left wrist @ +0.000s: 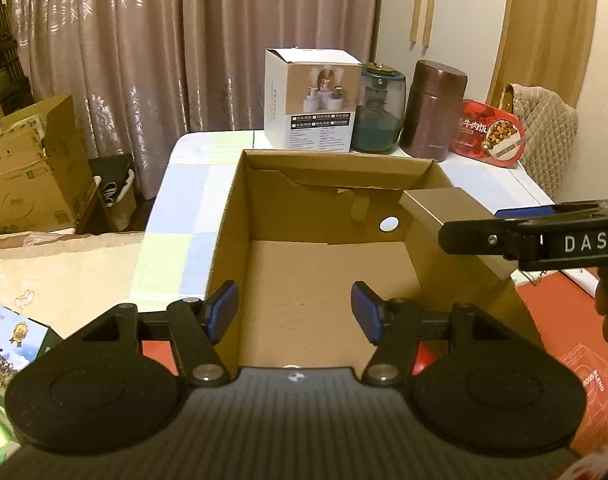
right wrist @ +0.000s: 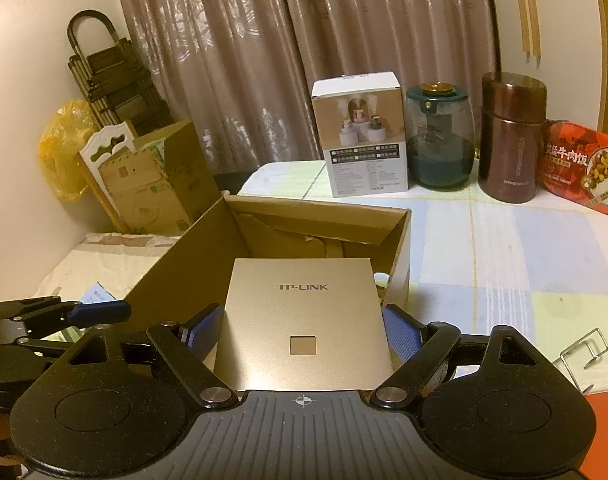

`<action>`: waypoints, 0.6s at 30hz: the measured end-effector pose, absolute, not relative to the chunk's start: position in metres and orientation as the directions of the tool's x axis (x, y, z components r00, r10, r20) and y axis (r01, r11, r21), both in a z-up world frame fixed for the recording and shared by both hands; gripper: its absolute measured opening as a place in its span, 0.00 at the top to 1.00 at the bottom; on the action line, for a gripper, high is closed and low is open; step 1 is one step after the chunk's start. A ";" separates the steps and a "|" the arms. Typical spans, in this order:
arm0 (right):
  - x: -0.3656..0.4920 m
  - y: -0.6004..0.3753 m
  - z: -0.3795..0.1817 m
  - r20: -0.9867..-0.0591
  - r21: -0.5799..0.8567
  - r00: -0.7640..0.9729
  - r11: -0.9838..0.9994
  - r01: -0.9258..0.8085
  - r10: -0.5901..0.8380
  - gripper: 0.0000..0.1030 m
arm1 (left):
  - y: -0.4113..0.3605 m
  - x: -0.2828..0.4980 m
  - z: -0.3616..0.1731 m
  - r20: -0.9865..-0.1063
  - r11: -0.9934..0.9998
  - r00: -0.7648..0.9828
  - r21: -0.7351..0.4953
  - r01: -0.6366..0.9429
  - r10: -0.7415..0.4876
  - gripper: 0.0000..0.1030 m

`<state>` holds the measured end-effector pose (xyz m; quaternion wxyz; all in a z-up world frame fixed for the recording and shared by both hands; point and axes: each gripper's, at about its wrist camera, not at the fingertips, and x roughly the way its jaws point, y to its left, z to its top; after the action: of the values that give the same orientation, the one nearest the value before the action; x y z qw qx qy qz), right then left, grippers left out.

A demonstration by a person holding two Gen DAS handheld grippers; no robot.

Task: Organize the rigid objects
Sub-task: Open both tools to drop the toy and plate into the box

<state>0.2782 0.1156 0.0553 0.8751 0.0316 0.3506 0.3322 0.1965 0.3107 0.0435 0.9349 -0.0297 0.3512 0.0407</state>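
An open brown cardboard box (left wrist: 228,216) stands on the checked tablecloth; its inside looks bare in the left wrist view. My left gripper (left wrist: 295,312) is open and empty over the box's near edge. My right gripper (right wrist: 300,334) is shut on a gold TP-LINK box (right wrist: 304,320), held over the right side of the cardboard box (right wrist: 172,264). The gold box (left wrist: 444,204) and the right gripper's fingers (left wrist: 476,240) show at the right of the left wrist view. The left gripper's blue fingertip (right wrist: 100,312) shows at the left of the right wrist view.
At the table's back stand a white product box (left wrist: 312,100), a green glass jar (left wrist: 380,108), a brown flask (left wrist: 434,110) and a red food tray (left wrist: 490,134). Cardboard cartons (left wrist: 28,172) stand on the floor at left. A red box (left wrist: 572,344) lies at right.
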 end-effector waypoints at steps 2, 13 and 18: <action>0.277 0.118 0.056 -0.595 0.283 0.530 0.775 -0.564 0.604 0.20 | 0.311 0.195 0.045 -0.660 0.995 0.749 -0.020 -0.095 0.058 0.44; 0.276 0.124 0.053 -0.609 0.274 0.524 0.777 -0.567 0.596 0.20 | 0.309 0.193 0.046 -0.656 0.996 0.753 -0.023 -0.089 0.053 0.44; 0.280 0.123 0.052 -0.591 0.306 0.509 0.757 -0.577 0.626 0.20 | 0.308 0.190 0.047 -0.655 0.995 0.754 -0.025 -0.098 0.057 0.44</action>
<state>0.2796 0.1230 0.0515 0.8678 0.0350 0.3544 0.3465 0.1896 0.3076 0.0465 0.9360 -0.0289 0.3485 0.0414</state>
